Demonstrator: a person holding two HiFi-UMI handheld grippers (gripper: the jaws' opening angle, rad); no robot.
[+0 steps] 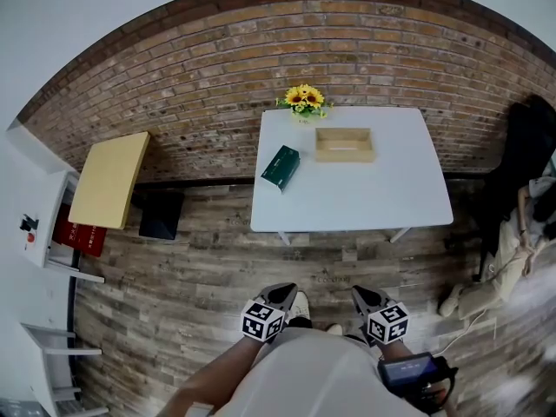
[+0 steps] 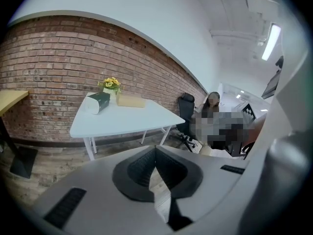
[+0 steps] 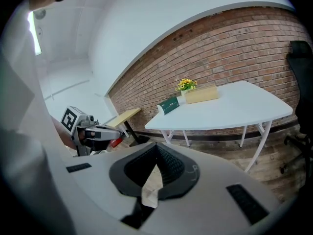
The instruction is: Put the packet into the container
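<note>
A dark green packet (image 1: 280, 166) lies on the left part of the white table (image 1: 365, 202). A shallow wooden container (image 1: 344, 144) stands just to its right, near the wall. Both grippers hang low by the person's body, well short of the table. My left gripper (image 1: 280, 294) and right gripper (image 1: 365, 297) are both shut and hold nothing. In the left gripper view the jaws (image 2: 155, 150) meet, with the packet (image 2: 98, 102) and container (image 2: 130, 101) far ahead. The right gripper (image 3: 156, 147) also has the packet (image 3: 168, 105) and container (image 3: 201, 94) far ahead of it.
Sunflowers (image 1: 303, 99) stand at the table's back edge against the brick wall. A yellow-topped side table (image 1: 109, 179) and a black box (image 1: 161, 214) are to the left, with a white shelf unit (image 1: 43, 233) beyond. A black chair (image 1: 530, 146) stands at the right. Wooden floor lies between me and the table.
</note>
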